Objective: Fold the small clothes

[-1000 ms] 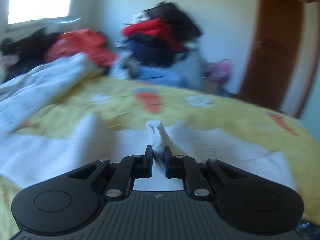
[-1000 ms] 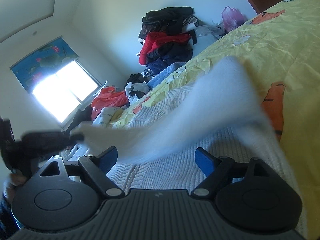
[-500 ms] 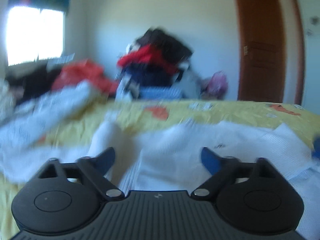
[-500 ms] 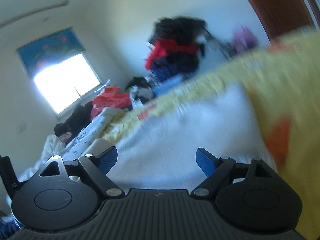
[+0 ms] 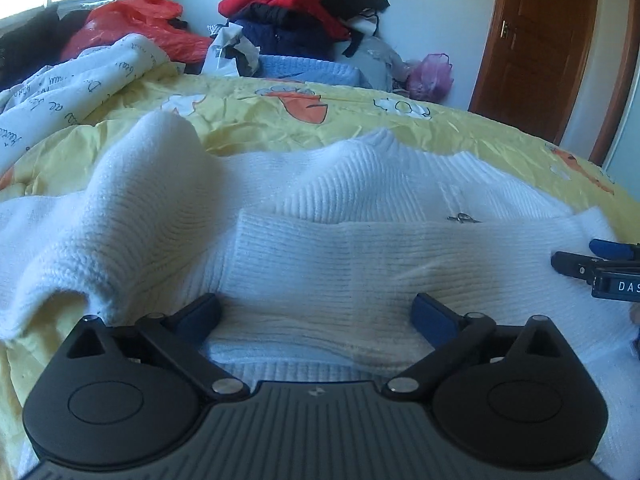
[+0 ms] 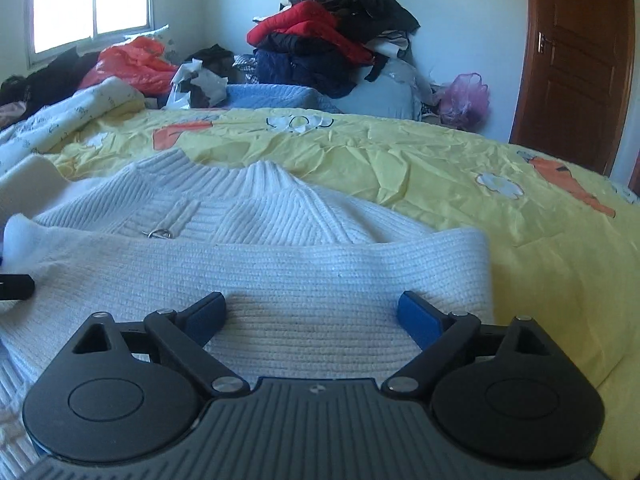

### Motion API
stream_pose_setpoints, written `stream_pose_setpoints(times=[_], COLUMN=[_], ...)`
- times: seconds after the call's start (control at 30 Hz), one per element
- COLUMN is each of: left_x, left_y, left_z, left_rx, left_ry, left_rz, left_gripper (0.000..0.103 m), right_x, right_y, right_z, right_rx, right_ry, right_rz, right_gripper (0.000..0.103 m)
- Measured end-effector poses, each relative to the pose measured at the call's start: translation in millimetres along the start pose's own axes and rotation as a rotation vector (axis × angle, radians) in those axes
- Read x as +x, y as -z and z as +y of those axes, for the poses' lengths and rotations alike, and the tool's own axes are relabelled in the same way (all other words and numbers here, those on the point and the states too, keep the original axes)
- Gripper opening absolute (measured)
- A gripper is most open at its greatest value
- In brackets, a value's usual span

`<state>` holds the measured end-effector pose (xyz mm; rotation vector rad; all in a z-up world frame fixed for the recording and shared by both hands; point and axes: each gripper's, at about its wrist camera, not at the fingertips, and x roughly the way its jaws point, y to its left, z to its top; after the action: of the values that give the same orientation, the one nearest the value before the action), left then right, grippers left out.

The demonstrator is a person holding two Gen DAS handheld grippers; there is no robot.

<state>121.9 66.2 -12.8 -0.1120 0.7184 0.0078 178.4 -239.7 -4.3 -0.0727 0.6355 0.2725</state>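
A white ribbed knit sweater (image 5: 360,248) lies on the yellow bedspread (image 5: 360,120), its collar far from me and a band of it folded across the body. One sleeve (image 5: 132,208) humps up at the left. My left gripper (image 5: 316,314) hovers just over the folded band, jaws wide and still opening, nothing between them. In the right wrist view the same sweater (image 6: 280,248) fills the foreground. My right gripper (image 6: 312,314) is low over its folded edge, jaws opening, pads touching nothing. The right gripper's tip (image 5: 592,264) shows at the left view's right edge.
A printed white quilt (image 5: 68,92) lies bunched at the left. Beyond the bed stand a pile of red, navy and black clothes (image 6: 328,40), an orange plastic bag (image 6: 132,60) and a pink bag (image 6: 464,100). A brown door (image 6: 576,60) is at the right.
My left gripper let go of the pinched white cloth, opened wide and sank toward the sweater. The flung piece of the sweater has landed flat. My right gripper rolled level and swung sideways over it.
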Motion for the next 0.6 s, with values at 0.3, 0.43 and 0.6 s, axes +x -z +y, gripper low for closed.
stream_pose_setpoints(times=[0.3, 0.43, 0.6], left_x=[-65.9, -114.0, -124.8], left_y=[15.0, 25.8, 31.1], left_z=[21.2, 90.6, 230.8], left_rx=[-0.045, -0.128, -0.625], left_ry=[0.003, -0.116, -0.193], left_rz=[-0.146, -0.282, -0.232], left_gripper=[0.103, 0.103, 0.103], right_x=[-2.2, -2.4, -2.7], right_y=[0.3, 0.3, 0.4], right_z=[2.6, 1.4, 0.9], right_rx=[-0.006, -0.008, -0.008], right_ry=[0.000, -0.002, -0.004], right_rz=[-0.006, -0.005, -0.007], right_gripper=[0.094, 0.095, 0.096])
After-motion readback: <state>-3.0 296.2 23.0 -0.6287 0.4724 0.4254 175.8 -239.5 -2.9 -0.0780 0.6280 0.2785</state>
